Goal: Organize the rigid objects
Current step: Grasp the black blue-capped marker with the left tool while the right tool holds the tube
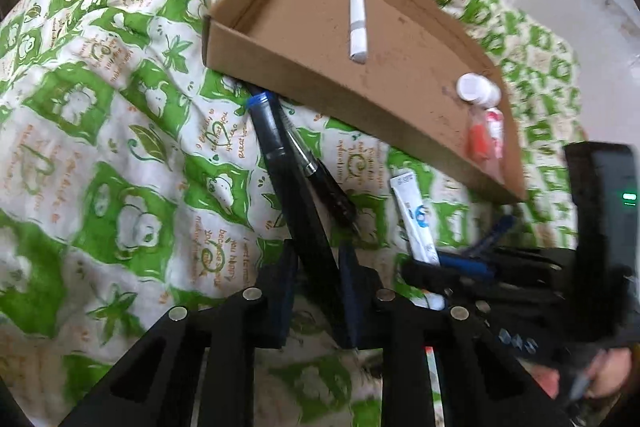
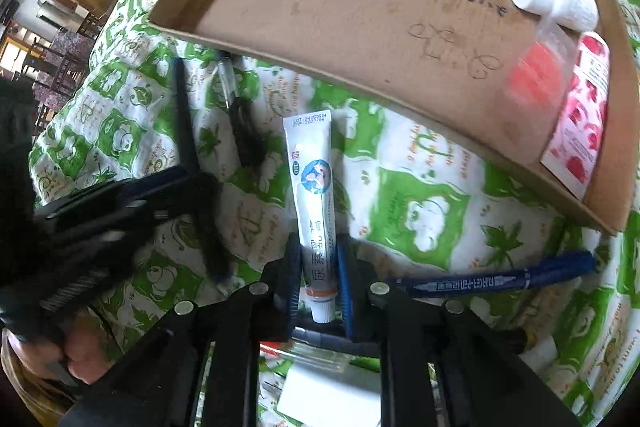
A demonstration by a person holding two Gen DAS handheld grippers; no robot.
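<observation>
On a rumpled green-and-white printed quilt, a shallow brown cardboard tray is laid. Inside it are seen a white cylindrical stick, a white capped bottle, and a clear packet with orange and red contents against the near wall. Just below the tray, the left gripper is clenched on a long black marker with a blue end, beside which a clear-barrelled black pen is laid. The right gripper is closed on a white ointment tube resting on the quilt. A dark blue marker is lying near its right finger.
</observation>
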